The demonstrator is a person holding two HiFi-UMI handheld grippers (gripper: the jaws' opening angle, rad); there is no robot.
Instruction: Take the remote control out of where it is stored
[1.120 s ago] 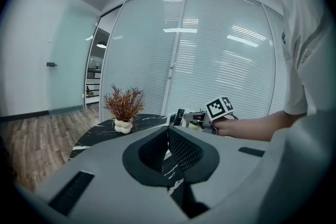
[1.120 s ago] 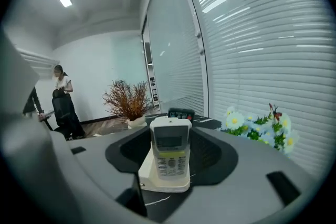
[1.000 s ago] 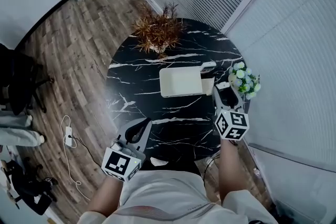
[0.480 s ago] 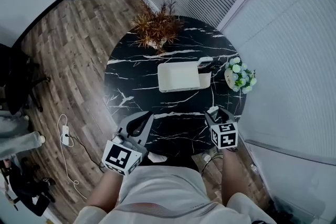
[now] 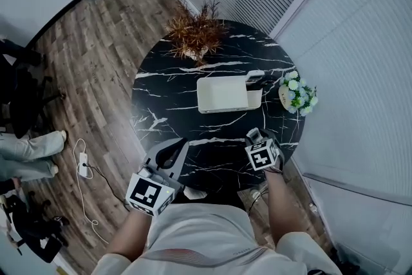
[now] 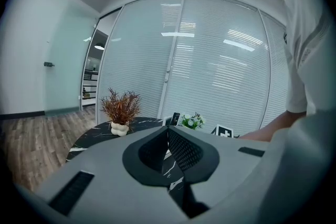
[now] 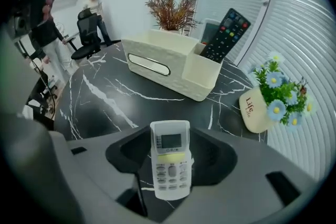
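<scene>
One white remote [image 7: 169, 165] stands upright, clamped in the right gripper [image 7: 170, 150]

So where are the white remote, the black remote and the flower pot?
white remote [image 7: 169, 166]: right gripper view, upper buttons
black remote [image 7: 225, 34]: right gripper view, middle buttons
flower pot [image 7: 255, 111]: right gripper view, front wall

Flower pot [image 7: 255, 110], cream: the word "Life" in dark script on its side, with a smaller line beneath that is too small to read.
White remote control [image 7: 169, 165]: screen and button print illegible.
Black remote control [image 7: 227, 34]: button marks illegible.
</scene>
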